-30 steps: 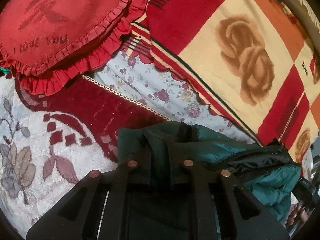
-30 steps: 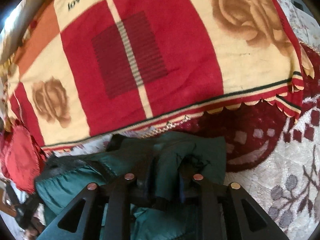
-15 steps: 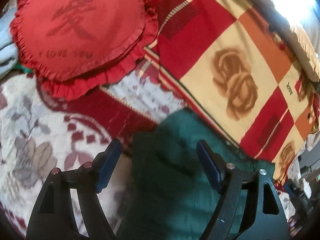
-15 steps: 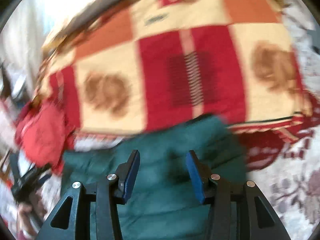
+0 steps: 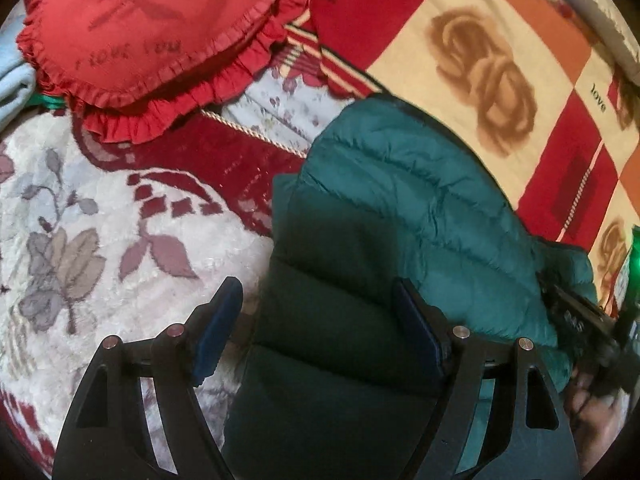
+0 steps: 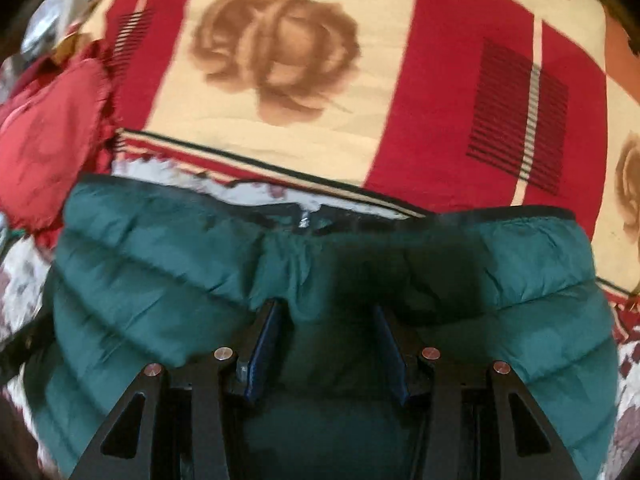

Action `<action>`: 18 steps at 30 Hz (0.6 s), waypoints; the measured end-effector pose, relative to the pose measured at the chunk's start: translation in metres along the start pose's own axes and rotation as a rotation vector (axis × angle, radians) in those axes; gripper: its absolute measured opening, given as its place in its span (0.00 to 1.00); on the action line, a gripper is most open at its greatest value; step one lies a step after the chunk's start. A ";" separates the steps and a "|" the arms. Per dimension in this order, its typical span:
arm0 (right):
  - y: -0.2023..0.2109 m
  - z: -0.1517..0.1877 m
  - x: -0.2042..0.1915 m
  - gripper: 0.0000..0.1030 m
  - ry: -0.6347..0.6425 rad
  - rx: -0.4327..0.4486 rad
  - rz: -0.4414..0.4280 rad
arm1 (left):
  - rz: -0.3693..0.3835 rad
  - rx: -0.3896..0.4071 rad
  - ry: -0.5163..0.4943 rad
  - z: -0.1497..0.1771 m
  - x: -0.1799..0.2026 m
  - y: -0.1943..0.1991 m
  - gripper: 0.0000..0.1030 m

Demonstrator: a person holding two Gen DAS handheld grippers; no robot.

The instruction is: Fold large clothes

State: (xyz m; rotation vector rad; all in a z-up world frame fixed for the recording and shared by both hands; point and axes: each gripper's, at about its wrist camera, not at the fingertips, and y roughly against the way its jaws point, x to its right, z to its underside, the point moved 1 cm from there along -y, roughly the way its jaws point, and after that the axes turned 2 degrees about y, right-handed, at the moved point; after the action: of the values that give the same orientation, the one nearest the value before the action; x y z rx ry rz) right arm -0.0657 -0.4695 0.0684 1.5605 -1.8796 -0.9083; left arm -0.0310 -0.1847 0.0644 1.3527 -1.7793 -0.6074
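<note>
**Across the patterned bed, a green puffer jacket lies under two parted grippers**

Over most of the far side spreads a big blanket [image 6: 304, 128] in red, cream and orange blocks with brown roses and the word "love" printed on it; its scalloped edge runs just behind the jacket. Nearer lies a plush cover [image 5: 100, 248], white with grey-mauve leaves and a deep red border, and a strip of pale flowered sheet [image 5: 288, 108] shows between it and the blanket.

Next in size is the green quilted jacket [image 5: 392, 208], lying flat on the plush cover with its far edge touching the blanket's hem. From the right wrist it fills the lower view [image 6: 168, 264], dark trim along its top edge and a small metal zip piece near the middle of that edge.

A red heart-shaped cushion [image 5: 160, 24] with a frill and faint lettering sits at the far left, resting on the blanket's corner and the sheet.

Left gripper [image 5: 316, 328] stands wide, its blue pads straddling the jacket's near left edge without pressing it. Right gripper [image 6: 326, 344] is parted more narrowly, jacket fabric between its pads, nothing pinched. A hand [image 5: 592, 408] shows dimly at the left view's right edge
</note>
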 end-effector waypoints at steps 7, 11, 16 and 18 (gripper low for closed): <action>-0.025 0.005 0.011 0.45 -0.049 -0.004 -0.020 | 0.005 0.009 -0.031 -0.004 0.004 -0.016 0.78; -0.022 0.005 0.015 0.45 -0.062 -0.022 -0.024 | -0.012 0.008 -0.034 -0.003 0.005 -0.022 0.80; 0.034 0.010 0.026 0.46 -0.084 0.056 -0.063 | -0.019 0.009 -0.038 -0.002 0.004 -0.022 0.80; 0.060 0.017 0.036 0.56 -0.064 0.106 -0.020 | -0.020 0.010 -0.034 -0.002 0.004 -0.022 0.80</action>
State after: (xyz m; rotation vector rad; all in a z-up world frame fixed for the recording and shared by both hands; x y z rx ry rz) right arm -0.1231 -0.4958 0.1034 1.6325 -1.9902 -0.8899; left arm -0.0176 -0.1951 0.0500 1.3758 -1.7994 -0.6367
